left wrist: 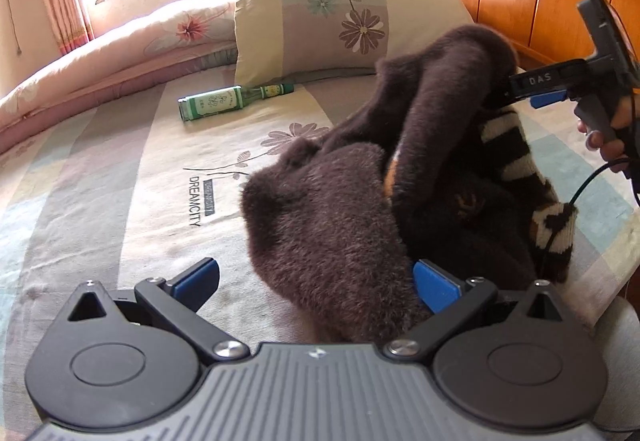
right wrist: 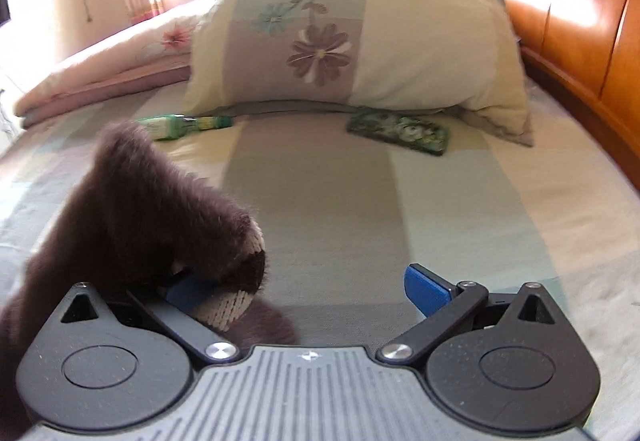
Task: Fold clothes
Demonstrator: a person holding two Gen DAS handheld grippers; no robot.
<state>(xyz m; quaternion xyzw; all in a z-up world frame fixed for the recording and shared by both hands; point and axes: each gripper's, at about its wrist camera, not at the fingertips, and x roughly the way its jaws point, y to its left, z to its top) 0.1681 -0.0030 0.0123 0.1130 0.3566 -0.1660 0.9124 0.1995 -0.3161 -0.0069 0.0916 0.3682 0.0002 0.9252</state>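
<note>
- Brown, fuzzy fabric is filling the near ground: the sweater [left wrist: 340, 209] is lying in a rumpled heap on the bed [left wrist: 120, 201], toward its near right side, with a striped cream-and-brown cuff [left wrist: 554, 229] showing at its right edge.
- The left gripper [left wrist: 316, 281] is hovering low over the near edge of the heap, its blue-padded fingers [left wrist: 196, 277] spread wide; the right pad is touching the fur, nothing clamped.
- The right gripper [right wrist: 310, 291] is also standing wide apart, yet a fold of the sweater [right wrist: 132, 209] is draping over its left finger [right wrist: 188, 291] and hanging there lifted.
- In the left wrist view that gripper [left wrist: 520, 85] is reaching in from the right, with a raised sleeve hanging on it and a hand [left wrist: 608, 141] on the handle.
- Farther back, a green bottle [left wrist: 224, 101] is lying on its side on the sheet.
- A patterned green case [right wrist: 398, 133] is resting flat just before the floral pillow [right wrist: 360, 41].
- A wooden headboard [right wrist: 580, 21] is running along the right.
</note>
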